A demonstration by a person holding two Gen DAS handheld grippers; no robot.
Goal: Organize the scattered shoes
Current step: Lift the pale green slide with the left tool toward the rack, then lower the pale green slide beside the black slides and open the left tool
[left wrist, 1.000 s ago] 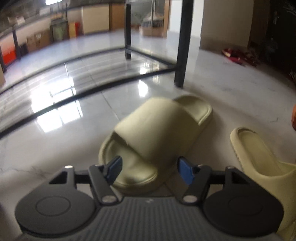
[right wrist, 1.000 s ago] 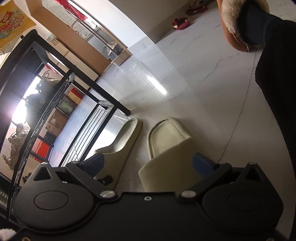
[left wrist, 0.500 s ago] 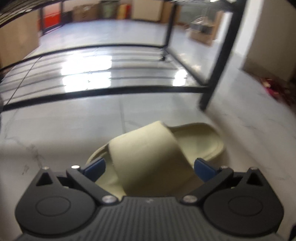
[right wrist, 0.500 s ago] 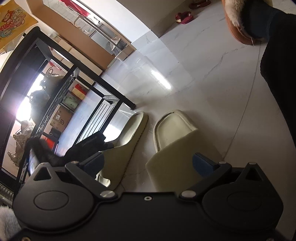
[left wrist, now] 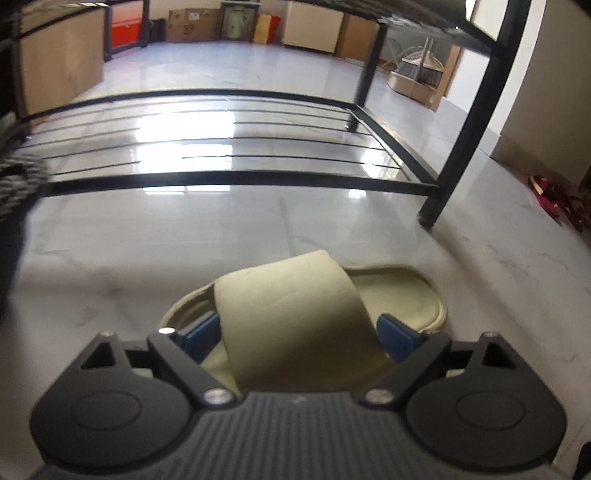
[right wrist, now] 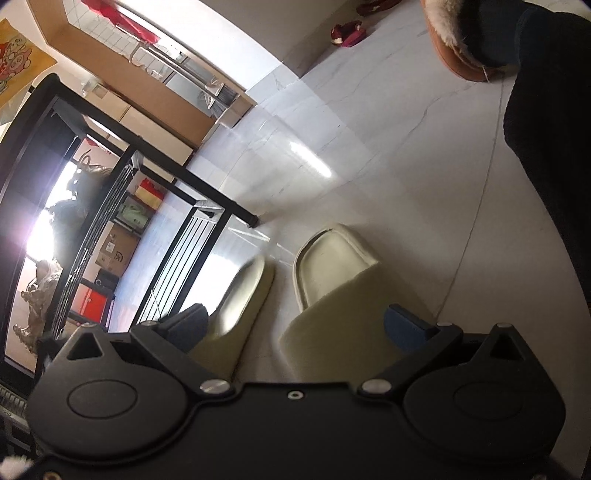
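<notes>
Two pale olive slide slippers are in play. In the left wrist view one slipper (left wrist: 291, 314) sits between the blue pads of my left gripper (left wrist: 301, 332), whose jaws are closed on the strap from both sides. In the right wrist view the second slipper (right wrist: 343, 291) lies on the white floor under my right gripper (right wrist: 295, 326), whose jaws stand wide apart over its strap without touching it. The first slipper (right wrist: 240, 299) shows beside it on the left, blurred.
A black metal shoe rack (left wrist: 229, 147) with a low barred shelf stands ahead of the left gripper, its leg (left wrist: 458, 147) at the right. A person's fur-lined brown slipper (right wrist: 454, 40) and dark trouser leg (right wrist: 554, 147) are at the right. Red shoes (right wrist: 345, 33) lie by the far wall.
The left gripper has closed onto the slipper's strap and turned with it to face the rack. The right gripper has stayed open over the second slipper, drifting slightly.
</notes>
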